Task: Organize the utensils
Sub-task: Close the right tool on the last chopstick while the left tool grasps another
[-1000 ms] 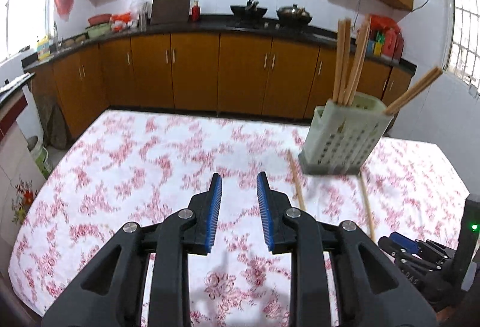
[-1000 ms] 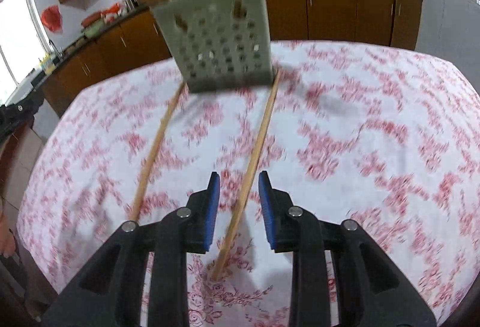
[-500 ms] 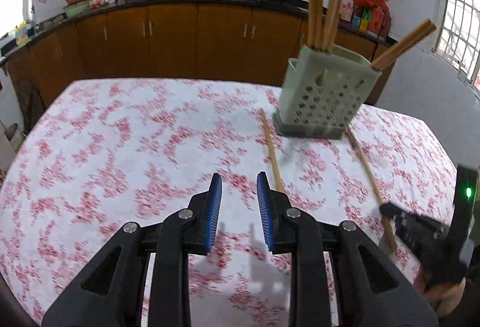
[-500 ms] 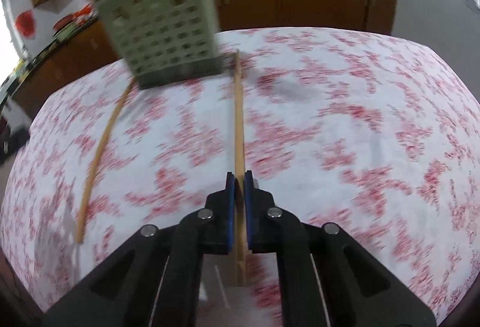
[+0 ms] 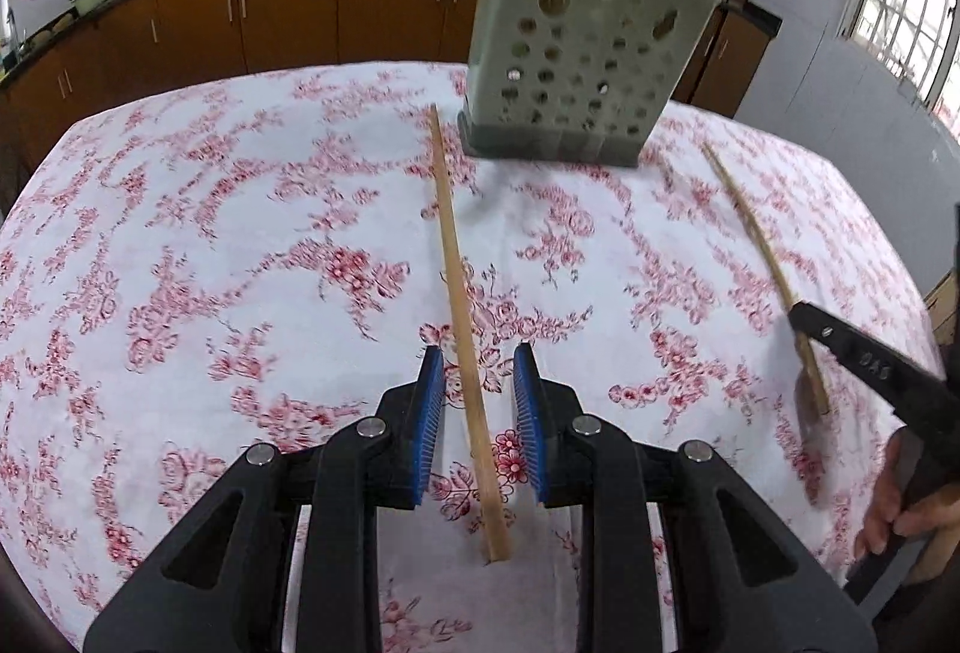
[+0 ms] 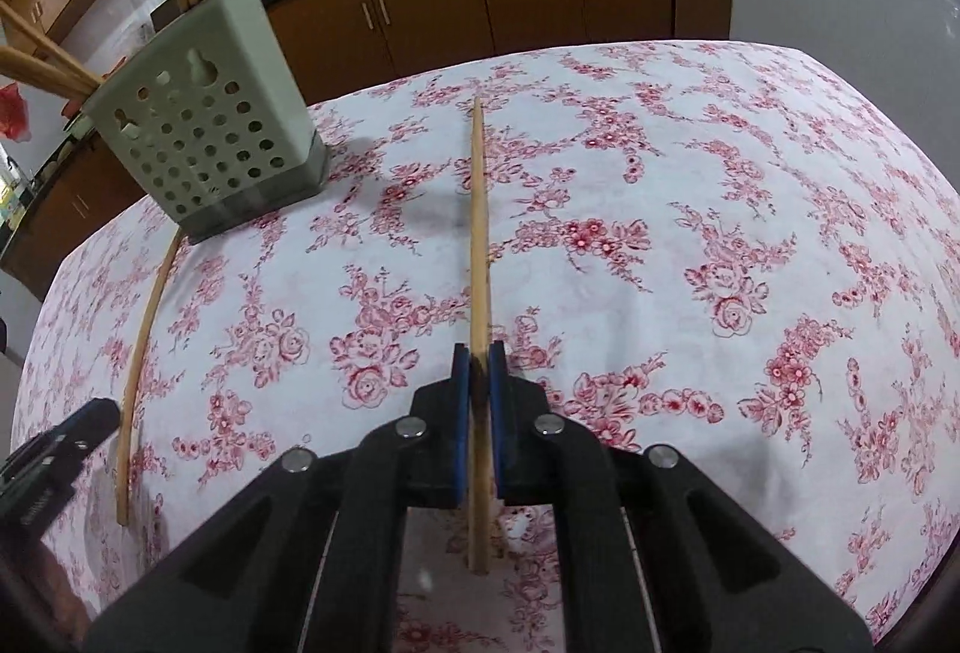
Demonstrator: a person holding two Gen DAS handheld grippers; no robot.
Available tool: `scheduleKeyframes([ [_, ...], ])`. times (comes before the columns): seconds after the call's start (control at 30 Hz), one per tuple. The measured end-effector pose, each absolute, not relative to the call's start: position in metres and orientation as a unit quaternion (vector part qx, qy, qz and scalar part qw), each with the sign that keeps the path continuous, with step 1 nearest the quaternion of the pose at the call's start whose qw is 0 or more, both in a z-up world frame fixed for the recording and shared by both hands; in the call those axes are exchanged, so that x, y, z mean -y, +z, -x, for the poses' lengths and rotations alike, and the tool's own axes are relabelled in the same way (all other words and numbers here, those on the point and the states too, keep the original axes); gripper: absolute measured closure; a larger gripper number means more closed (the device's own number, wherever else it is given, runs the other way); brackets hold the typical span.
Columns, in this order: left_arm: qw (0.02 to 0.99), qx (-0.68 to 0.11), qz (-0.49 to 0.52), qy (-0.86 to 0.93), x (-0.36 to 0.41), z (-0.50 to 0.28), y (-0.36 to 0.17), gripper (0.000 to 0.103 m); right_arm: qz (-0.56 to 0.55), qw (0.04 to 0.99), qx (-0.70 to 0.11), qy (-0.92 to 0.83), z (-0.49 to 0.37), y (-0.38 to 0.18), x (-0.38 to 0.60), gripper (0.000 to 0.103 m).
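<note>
Two loose wooden chopsticks lie on the flowered tablecloth in front of a pale green perforated utensil holder (image 5: 576, 71) that has several chopsticks standing in it. In the left wrist view, my left gripper (image 5: 477, 395) is open and straddles the near end of one chopstick (image 5: 456, 281), with its blue pads clear of the wood. In the right wrist view, my right gripper (image 6: 478, 371) is shut on the other chopstick (image 6: 477, 209), which points away towards the holder (image 6: 210, 143). The left gripper's chopstick (image 6: 144, 329) shows at the left of that view.
The table (image 5: 180, 245) has a white cloth with red flowers and rounded edges. Behind it run brown kitchen cabinets (image 5: 288, 17) and a dark counter with pots. The right gripper (image 5: 840, 341) and a hand (image 5: 894, 509) show at the right edge of the left wrist view.
The right gripper's jaws closed onto the chopstick that lay between them. The left gripper moved forward, down and to the right until it straddled the other chopstick.
</note>
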State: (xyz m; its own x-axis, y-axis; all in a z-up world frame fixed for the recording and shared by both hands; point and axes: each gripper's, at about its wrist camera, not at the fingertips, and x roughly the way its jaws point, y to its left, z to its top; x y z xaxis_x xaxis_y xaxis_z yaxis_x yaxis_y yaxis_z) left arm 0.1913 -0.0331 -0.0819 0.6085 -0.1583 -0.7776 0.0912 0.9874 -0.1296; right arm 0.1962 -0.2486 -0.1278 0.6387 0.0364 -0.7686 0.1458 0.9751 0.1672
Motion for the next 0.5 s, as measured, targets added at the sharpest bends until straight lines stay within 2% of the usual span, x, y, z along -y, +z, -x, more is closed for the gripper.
scheduleKeyframes([
  [0.07, 0.897, -0.437, 0.028, -0.058, 0.036, -0.193, -0.087, 0.08, -0.103, 0.899, -0.424, -0.026, -0.195, -0.127, 0.246, 0.096],
  [0.2, 0.901, -0.431, 0.021, -0.038, 0.03, -0.197, -0.089, 0.095, -0.093, 0.9, -0.425, -0.015, -0.198, -0.127, 0.239, 0.095],
  [0.5, 0.902, -0.429, 0.039, 0.014, -0.015, -0.22, -0.091, 0.095, -0.058, 0.905, -0.421, 0.009, -0.208, -0.127, 0.219, 0.096],
])
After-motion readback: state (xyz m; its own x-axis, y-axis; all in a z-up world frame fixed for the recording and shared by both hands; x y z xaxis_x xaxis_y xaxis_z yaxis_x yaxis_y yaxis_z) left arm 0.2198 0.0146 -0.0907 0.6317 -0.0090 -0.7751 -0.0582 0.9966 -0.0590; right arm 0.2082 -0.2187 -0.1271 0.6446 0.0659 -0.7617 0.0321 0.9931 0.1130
